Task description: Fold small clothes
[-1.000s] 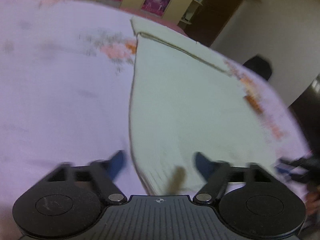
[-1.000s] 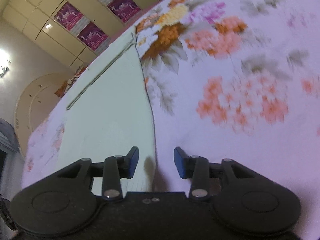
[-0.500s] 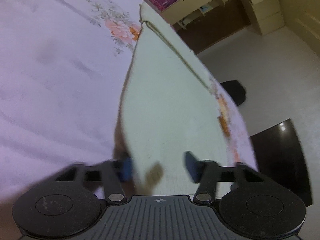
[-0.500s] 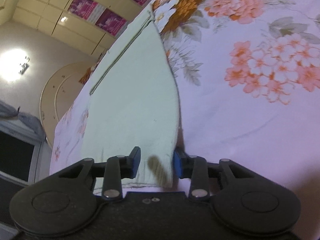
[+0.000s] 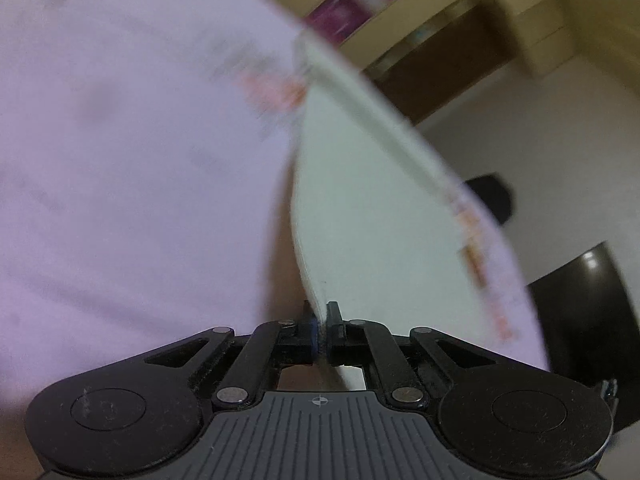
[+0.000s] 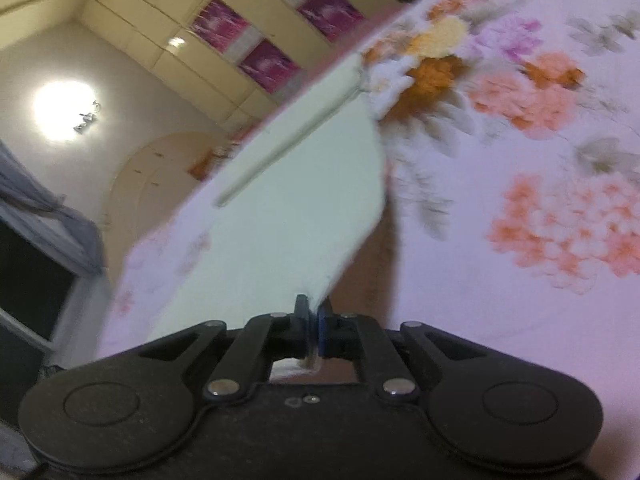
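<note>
Floral bedsheet (image 6: 540,184) carries the pale green cloth (image 6: 304,200) near its far edge, cupboards (image 6: 256,40) behind. Left gripper (image 5: 322,328) and right gripper (image 6: 312,330) each pinch 1 near corner, raised off the sheet.

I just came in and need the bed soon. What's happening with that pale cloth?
A person is folding a small pale green garment on the floral bedsheet, with a hand-held gripper in each hand. The left hand-held gripper is shut on one near corner and the right hand-held gripper is shut on the other. Both corners are lifted off the sheet, while the far end with its seam lies flat. The fold itself is not yet made.
</note>
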